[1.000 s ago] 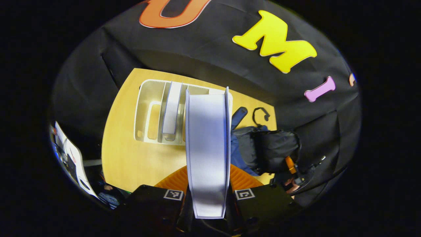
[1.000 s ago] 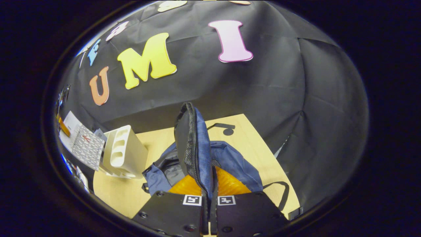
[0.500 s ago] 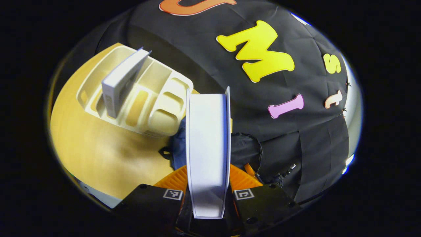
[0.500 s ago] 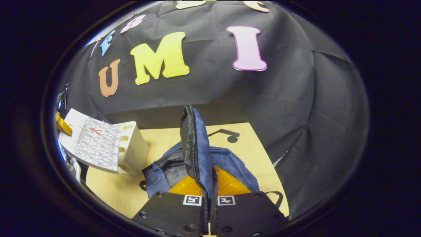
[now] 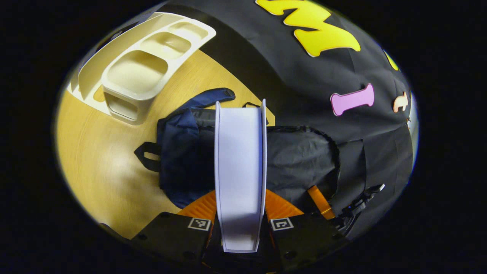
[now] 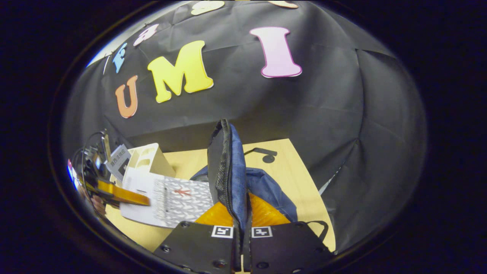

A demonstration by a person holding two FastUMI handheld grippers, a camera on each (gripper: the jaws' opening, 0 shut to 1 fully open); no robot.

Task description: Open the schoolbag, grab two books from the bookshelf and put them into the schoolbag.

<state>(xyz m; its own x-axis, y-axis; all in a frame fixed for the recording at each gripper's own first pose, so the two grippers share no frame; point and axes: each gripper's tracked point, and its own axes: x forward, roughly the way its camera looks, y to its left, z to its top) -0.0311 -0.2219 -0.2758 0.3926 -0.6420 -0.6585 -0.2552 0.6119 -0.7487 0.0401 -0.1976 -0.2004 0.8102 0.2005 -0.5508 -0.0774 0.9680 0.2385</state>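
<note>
My left gripper [image 5: 240,207] is shut on a white-edged book [image 5: 239,160], held edge-on above the dark blue schoolbag [image 5: 182,152]. The bag's black lining [image 5: 300,160] shows to the right of the book. My right gripper [image 6: 242,215] is shut on the bag's zipped flap [image 6: 224,171] and holds it upright. In the right gripper view the book's patterned cover [image 6: 179,198] hangs at the bag's left side, with the left gripper [image 6: 142,198] clamped on it. The cream bookshelf [image 5: 140,68] stands behind on the table, and another book [image 6: 118,161] leans in it.
The wooden table [image 5: 106,163] carries the bag and shelf. A black strap loop [image 6: 266,154] lies on the table behind the bag. One finger of the right gripper [image 5: 319,197] shows at the bag's right rim. Black cloth walls close the table in at the back and right.
My left gripper has carried the book away from the bookshelf and over to the schoolbag's opening. The right gripper has kept the flap raised, nearly still.
</note>
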